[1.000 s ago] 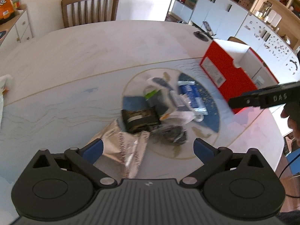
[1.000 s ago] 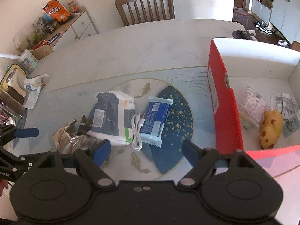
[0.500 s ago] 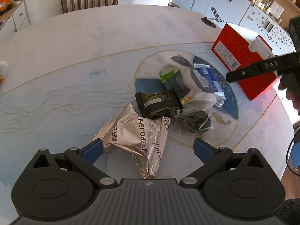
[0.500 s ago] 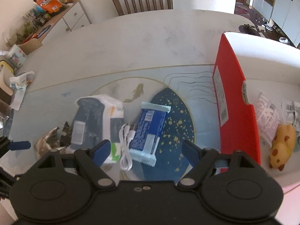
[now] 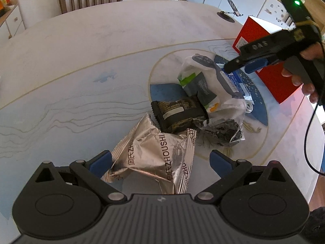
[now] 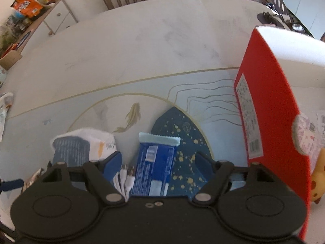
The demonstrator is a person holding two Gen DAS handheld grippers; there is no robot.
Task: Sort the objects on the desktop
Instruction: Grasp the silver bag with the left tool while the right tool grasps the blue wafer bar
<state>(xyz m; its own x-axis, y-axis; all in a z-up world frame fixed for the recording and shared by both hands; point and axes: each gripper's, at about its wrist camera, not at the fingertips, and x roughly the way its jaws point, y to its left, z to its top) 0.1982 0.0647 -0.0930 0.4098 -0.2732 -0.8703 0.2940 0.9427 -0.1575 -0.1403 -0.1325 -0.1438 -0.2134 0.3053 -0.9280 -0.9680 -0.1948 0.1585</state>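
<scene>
The right gripper is over the blue snack bar, its jaws spread wide and holding nothing. The bar lies flat on the bench directly between and below the two jaws. Its long axis runs straight ahead along the fingers, so the jaws span its short width, which looks like the right alignment for a pinch across it. A coiled white cable lies just beside the bar, against the left jaw, and could get caught in the closing. The red box stands to the right of the jaws, open on top, with a yellow spotted toy inside.

The left gripper also has its jaws apart and empty, with the crumpled silver foil packet lying between them, its long axis pointing ahead and slightly right. Beyond it are a black packet and a white pouch. For the bar, the right hand is clearly nearer.
</scene>
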